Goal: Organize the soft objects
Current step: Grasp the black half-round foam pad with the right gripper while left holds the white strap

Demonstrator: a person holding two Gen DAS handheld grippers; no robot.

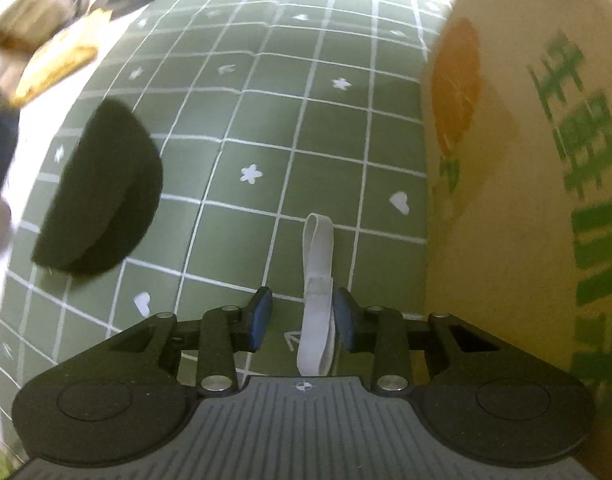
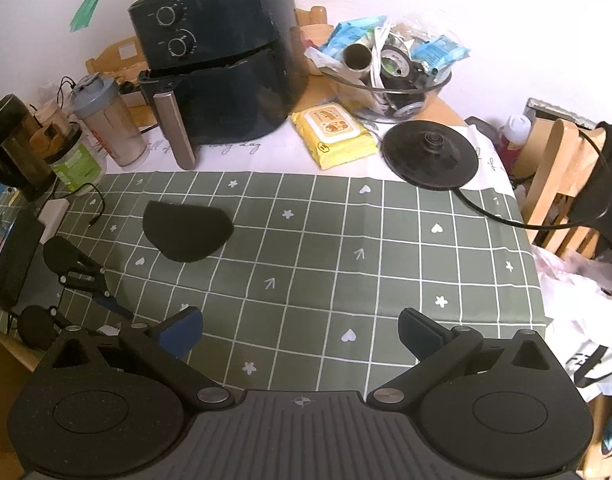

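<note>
A white elastic band loop (image 1: 317, 296) lies on the green checked cloth (image 1: 266, 120), running between the blue pads of my left gripper (image 1: 302, 318). The jaws stand apart around it, neither pad clearly pressing it. A black folded soft pad (image 1: 100, 192) lies on the cloth to the left; it also shows in the right wrist view (image 2: 186, 230). My right gripper (image 2: 300, 334) is wide open and empty above the cloth's near edge (image 2: 306, 280). The left gripper (image 2: 106, 300) shows at the far left of that view.
A cardboard box (image 1: 526, 180) with green print stands close on the left gripper's right. Behind the cloth stand a black air fryer (image 2: 222, 60), a yellow wipes pack (image 2: 334, 136), a kettle base (image 2: 430, 156) with cord, a glass bowl of clutter (image 2: 390, 76) and jars (image 2: 106, 124).
</note>
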